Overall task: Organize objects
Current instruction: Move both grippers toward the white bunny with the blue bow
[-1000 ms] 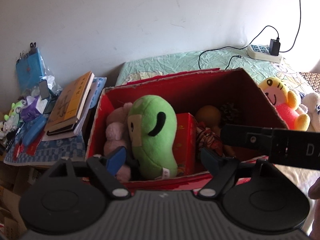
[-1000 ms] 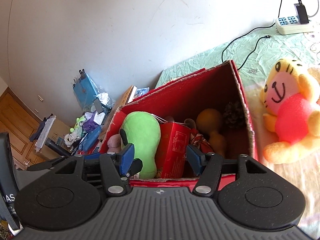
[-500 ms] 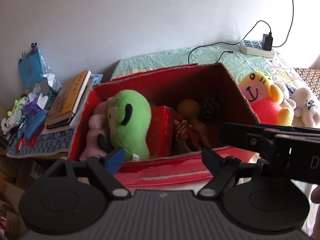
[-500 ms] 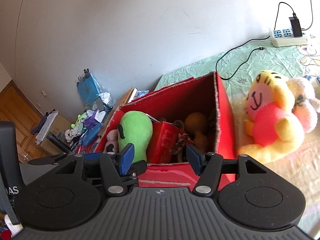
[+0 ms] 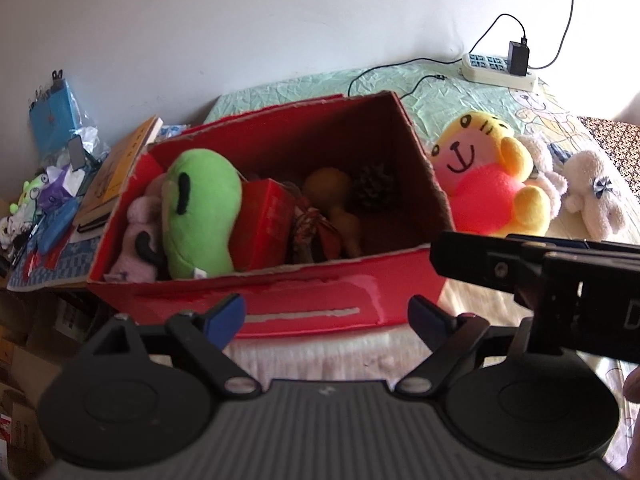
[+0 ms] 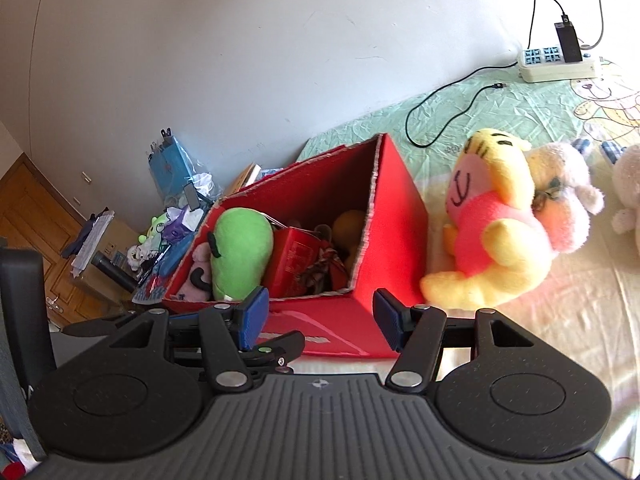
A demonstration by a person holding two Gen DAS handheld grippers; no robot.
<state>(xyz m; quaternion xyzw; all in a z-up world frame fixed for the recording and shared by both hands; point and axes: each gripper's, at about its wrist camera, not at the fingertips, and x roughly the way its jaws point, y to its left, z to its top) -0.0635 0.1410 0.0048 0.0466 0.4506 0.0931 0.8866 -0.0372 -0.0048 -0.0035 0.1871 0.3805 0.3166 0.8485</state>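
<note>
A red cardboard box (image 5: 304,304) (image 6: 396,216) stands on the bed. Inside it lie a green plush (image 5: 200,212) (image 6: 240,248), a pink plush (image 5: 136,232), a small red carton (image 5: 264,220), an orange toy (image 5: 336,192) and a dark pine cone (image 5: 376,188). A yellow and pink tiger plush (image 5: 492,176) (image 6: 496,236) sits just right of the box, with white plush toys (image 5: 596,196) beyond it. My left gripper (image 5: 326,316) hovers before the box's front wall, jaws opening, nothing between them. My right gripper (image 6: 320,316) is open and empty near the box's front right corner.
A power strip (image 5: 496,68) with charger and cables lies at the bed's far edge by the wall. Books (image 5: 116,168) and cluttered small items (image 5: 44,200) sit left of the box. A wooden door (image 6: 36,224) is at the far left.
Both grippers have drawn back from the box toward its near side, so the box looks smaller. The left jaws have spread wider. The tiger plush has come further into view.
</note>
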